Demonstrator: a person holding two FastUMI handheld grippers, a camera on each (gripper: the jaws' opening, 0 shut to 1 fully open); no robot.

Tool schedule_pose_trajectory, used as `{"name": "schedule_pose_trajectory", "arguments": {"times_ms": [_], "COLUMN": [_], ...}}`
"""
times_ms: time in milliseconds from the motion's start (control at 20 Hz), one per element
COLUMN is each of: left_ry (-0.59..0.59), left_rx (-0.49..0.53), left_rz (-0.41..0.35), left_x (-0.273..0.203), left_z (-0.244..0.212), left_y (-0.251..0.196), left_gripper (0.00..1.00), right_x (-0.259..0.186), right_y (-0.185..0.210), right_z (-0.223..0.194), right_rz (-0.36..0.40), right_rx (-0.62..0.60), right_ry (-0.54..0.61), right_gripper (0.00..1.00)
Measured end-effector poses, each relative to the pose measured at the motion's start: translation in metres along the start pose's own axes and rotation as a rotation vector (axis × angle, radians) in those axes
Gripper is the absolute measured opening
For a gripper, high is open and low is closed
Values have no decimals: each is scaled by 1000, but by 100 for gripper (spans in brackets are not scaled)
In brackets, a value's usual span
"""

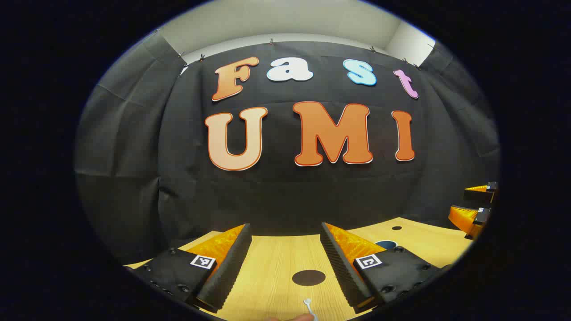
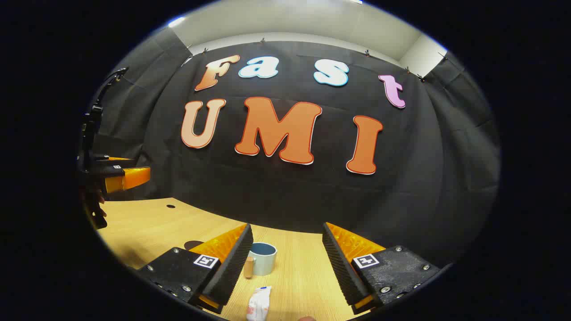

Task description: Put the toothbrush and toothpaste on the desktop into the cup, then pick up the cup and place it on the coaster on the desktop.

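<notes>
Standing in the booth, I see one black cloth wall [image 1: 285, 196] hung below a pale ceiling, closing off the far edge of one light wooden counter [image 2: 147, 223]. Two claws hover above the wood, well apart: the left claw [image 1: 285, 267] with its fingers spread and nothing between them, and the right claw [image 2: 285, 263] likewise spread and empty. From the right gripper view there is one cup [image 2: 263, 258], pale outside and blue within, standing upright just beside that claw's left finger. One toothpaste [image 2: 258, 304] tube lies flat nearer the camera. From the left gripper view one dark round coaster [image 1: 308, 277] lies between the fingers, and one white toothbrush [image 1: 308, 306] tip shows at the bottom edge, nearer than the coaster
</notes>
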State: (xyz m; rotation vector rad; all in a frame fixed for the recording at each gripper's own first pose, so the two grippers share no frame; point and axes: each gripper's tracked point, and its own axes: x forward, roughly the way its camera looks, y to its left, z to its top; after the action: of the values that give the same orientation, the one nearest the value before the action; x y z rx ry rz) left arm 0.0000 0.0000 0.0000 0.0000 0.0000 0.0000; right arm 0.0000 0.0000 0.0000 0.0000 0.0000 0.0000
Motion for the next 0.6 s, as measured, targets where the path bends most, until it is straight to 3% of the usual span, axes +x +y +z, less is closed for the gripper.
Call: {"name": "schedule_pose_trajectory", "arguments": {"times_ms": [300, 600], "left_ry": [38, 165], "left_rx": [-42, -51], "left_rz": [-10, -58], "left_x": [4, 9], "left_z": [-13, -36], "left_y": [4, -6], "left_gripper": [98, 98], "right_x": [7, 2], "right_y": [2, -13], "right_z": [-23, -28], "right_rz": [16, 36], "right_rx": [64, 91], "right_ry": [64, 118], "right_gripper": [94, 92]}}
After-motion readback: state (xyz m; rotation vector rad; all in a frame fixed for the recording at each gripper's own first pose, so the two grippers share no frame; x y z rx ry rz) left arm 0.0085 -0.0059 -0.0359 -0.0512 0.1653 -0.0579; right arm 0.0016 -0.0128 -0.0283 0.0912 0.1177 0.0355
